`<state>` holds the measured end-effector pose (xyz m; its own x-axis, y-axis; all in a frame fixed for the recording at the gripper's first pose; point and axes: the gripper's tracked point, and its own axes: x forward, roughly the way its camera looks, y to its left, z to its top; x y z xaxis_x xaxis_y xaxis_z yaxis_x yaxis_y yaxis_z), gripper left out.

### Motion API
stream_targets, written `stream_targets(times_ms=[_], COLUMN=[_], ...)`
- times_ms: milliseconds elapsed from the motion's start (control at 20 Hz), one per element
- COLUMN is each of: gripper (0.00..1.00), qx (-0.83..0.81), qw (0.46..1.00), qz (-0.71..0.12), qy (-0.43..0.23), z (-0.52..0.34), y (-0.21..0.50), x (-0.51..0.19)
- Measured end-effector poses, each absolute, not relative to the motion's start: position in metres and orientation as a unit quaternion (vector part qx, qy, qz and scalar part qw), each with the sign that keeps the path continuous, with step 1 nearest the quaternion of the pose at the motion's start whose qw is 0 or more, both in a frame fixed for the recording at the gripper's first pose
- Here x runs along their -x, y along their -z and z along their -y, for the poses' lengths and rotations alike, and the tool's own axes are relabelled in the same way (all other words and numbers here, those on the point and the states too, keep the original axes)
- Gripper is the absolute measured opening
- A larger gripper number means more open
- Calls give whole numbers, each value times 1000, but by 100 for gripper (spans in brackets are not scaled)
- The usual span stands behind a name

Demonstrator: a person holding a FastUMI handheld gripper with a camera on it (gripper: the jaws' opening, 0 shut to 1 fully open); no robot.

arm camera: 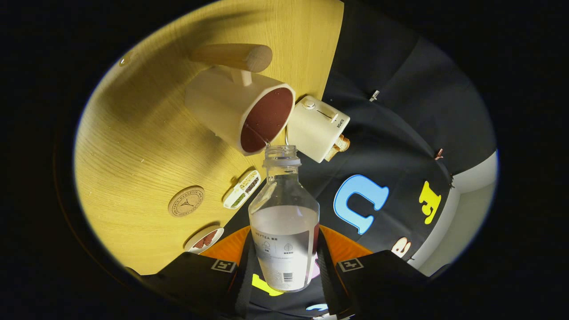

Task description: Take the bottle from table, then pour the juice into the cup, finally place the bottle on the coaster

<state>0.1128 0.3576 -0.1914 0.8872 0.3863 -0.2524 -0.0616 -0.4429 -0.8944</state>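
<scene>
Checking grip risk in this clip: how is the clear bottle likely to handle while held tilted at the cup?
The bottle, held between the gripper fingers, looks smooth and clear, so probably slippery. It seems under half full, likely light. With no cap and its mouth at the cup, it could spill if jolted.

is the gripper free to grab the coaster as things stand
Probably not yet: the gripper is shut on the bottle, tipped at the cup. The coaster lies bare on the table.

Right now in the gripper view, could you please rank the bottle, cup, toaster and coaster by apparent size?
1. Bottle, held between the fingers, so nearness inflates it.
2. Cup.
3. Toaster.
4. Coaster.
</scene>
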Motion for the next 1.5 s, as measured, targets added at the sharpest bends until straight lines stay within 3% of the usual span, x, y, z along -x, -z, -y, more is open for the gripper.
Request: stream_targets(times_ms=[500,1100,1500], gripper=[68,68,67], qx=[850,856,851], qw=[459,434,446], qz=[137,169,162], qy=[-219,-223,-225], z=[-371,-385,-381], y=[183,169,172], x=[-115,-119,-121])
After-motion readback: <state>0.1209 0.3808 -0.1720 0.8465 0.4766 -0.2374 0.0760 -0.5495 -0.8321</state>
